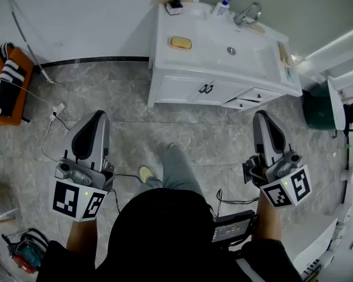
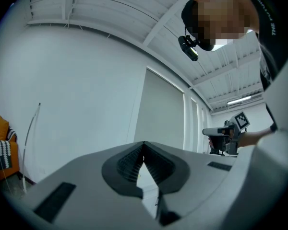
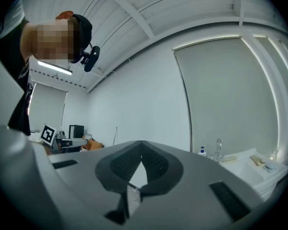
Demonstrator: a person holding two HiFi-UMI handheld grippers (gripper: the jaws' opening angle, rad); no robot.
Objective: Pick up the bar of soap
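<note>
the person held both grippers out in front, forearms (image 1: 81, 237) roughly parallel, each gripper pointing forward and close to level above the grey tiled floor (image 1: 135, 98). the left gripper (image 1: 97, 116) sat at the left of the head view and the right gripper (image 1: 260, 116) at the right, with the person's leg (image 1: 177, 169) between them. in each gripper view the jaws met at their tips, closed with nothing between them.

the bar of soap (image 1: 180, 42) lay on the left part of the white vanity top (image 1: 165, 60), left of the basin (image 1: 235, 51), well ahead of both grippers and touched by neither. a faucet (image 1: 247, 13) and a pump bottle (image 1: 223, 6) stood along the back edge.

the grip on each handle was hidden behind the marker cubes (image 1: 76, 200), and the person's head and dark top covered the lower middle of the head view. the right gripper view caught the vanity at far right, but the soap could not be made out there. the left gripper view showed only wall (image 2: 77, 109), ceiling (image 2: 134, 13) and the right gripper at far right. a small dark object (image 1: 175, 4) at the counter's back corner was too small to identify.
</note>
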